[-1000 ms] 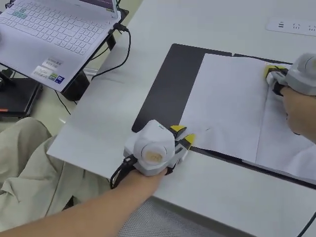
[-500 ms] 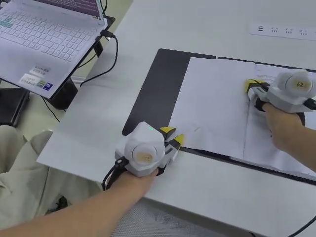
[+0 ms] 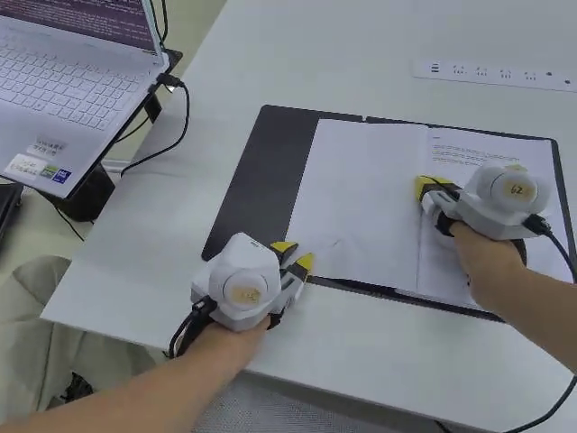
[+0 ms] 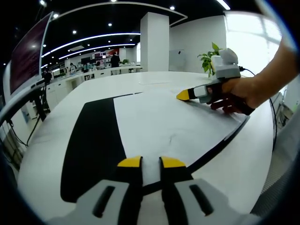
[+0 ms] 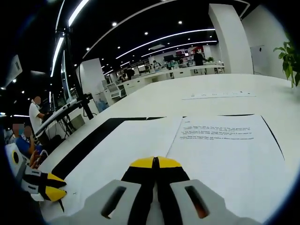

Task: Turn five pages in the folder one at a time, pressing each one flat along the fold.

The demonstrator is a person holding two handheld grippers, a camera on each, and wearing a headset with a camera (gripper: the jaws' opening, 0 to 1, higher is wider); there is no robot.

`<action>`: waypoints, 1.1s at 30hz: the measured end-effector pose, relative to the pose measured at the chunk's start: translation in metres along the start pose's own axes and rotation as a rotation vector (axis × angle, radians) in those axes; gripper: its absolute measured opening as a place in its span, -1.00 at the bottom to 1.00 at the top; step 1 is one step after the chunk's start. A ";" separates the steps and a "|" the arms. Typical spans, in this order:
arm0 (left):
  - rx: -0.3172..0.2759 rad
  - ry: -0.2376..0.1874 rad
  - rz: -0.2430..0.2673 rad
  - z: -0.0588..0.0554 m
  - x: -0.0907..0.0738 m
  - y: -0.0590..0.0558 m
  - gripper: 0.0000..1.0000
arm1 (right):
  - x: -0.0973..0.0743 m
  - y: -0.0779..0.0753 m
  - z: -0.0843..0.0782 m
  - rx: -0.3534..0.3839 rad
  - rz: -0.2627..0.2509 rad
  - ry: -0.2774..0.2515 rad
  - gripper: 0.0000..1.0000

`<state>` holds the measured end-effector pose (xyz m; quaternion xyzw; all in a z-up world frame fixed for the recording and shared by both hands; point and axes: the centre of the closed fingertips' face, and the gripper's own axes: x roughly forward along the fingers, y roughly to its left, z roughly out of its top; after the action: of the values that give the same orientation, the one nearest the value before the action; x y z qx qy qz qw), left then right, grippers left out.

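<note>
The left forearm is seen entering from the lower left of the head view, hand wrapped round the left gripper [image 3: 295, 254], which is laid low at the bottom edge of the open folder [image 3: 261, 171]. Its jaws are parted by a narrow gap, nothing held; the tips are set at the lower edge of the blank left page [image 3: 361, 198]. The same gap is seen in the left gripper view [image 4: 151, 163].

The right arm comes in from the lower right, wrist bent. The right gripper [image 3: 427, 192] is pointed toward frame left, its tips down on the fold beside the printed right page [image 3: 478, 149]. Its jaws are closed tip to tip [image 5: 154, 162], nothing between them.

The folder is laid flat mid-frame on the white table [image 3: 315, 54], near its front edge. Bare tabletop is seen above the folder up to the power strip [image 3: 500, 74]. A laptop [image 3: 63, 81] and its cable [image 3: 176, 117] are at upper left, well apart from the folder.
</note>
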<state>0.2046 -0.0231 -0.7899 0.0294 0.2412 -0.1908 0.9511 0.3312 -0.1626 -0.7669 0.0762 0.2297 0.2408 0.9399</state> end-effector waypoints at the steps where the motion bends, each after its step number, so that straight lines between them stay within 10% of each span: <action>1: -0.001 0.000 0.000 0.000 0.000 0.000 -0.75 | -0.003 0.002 -0.001 0.011 0.000 -0.001 -1.00; 33: -0.002 -0.002 0.000 0.001 -0.001 0.000 -0.75 | -0.052 0.021 -0.038 0.056 0.021 0.039 -1.00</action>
<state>0.2042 -0.0229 -0.7890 0.0284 0.2404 -0.1905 0.9514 0.2636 -0.1685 -0.7746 0.1000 0.2537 0.2456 0.9302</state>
